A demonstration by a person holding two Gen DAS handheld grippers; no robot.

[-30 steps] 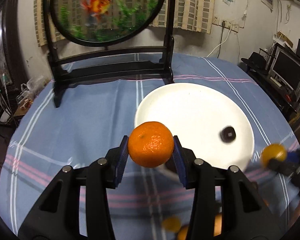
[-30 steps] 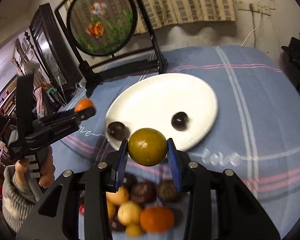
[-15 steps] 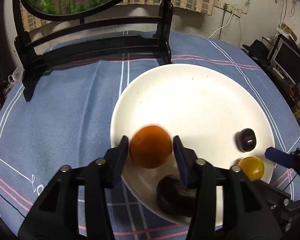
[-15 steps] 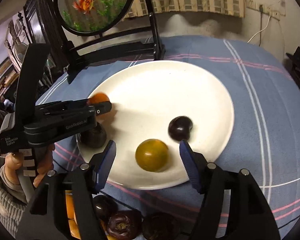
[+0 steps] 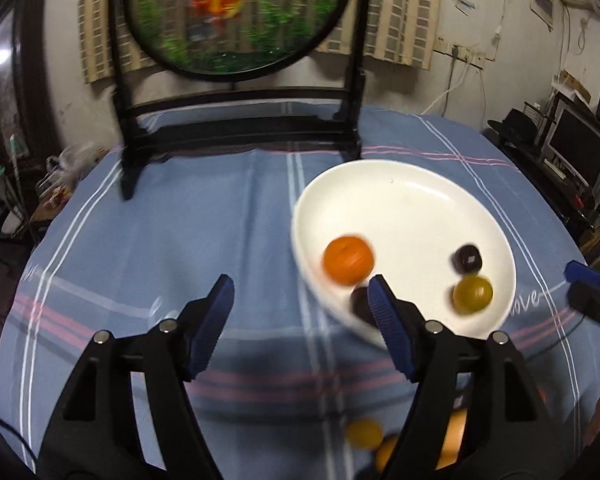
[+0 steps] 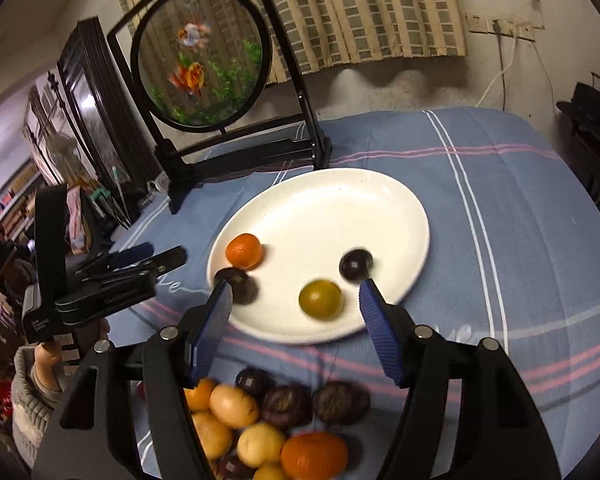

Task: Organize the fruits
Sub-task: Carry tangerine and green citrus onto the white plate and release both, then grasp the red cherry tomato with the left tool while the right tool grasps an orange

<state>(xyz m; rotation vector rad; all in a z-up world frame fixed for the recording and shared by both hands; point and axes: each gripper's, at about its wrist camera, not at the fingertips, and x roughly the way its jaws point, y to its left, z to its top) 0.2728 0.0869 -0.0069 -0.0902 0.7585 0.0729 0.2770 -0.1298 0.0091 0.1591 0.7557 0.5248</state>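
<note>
A white plate lies on the blue striped cloth. On it are an orange mandarin, a yellow-green citrus, a small dark fruit and a larger dark fruit at the near rim. My left gripper is open and empty, above the cloth left of the plate. My right gripper is open and empty, above the plate's near edge. A pile of loose orange, yellow and dark fruits lies on the cloth under the right gripper.
A black stand with a round goldfish panel stands at the back of the table. The left gripper and the hand holding it show at left in the right wrist view. Shelves and a monitor are off the table at right.
My left gripper opened, left the mandarin on the plate and pulled back to the left. My right gripper, which released the yellow-green citrus earlier, drew back and up from the plate.
</note>
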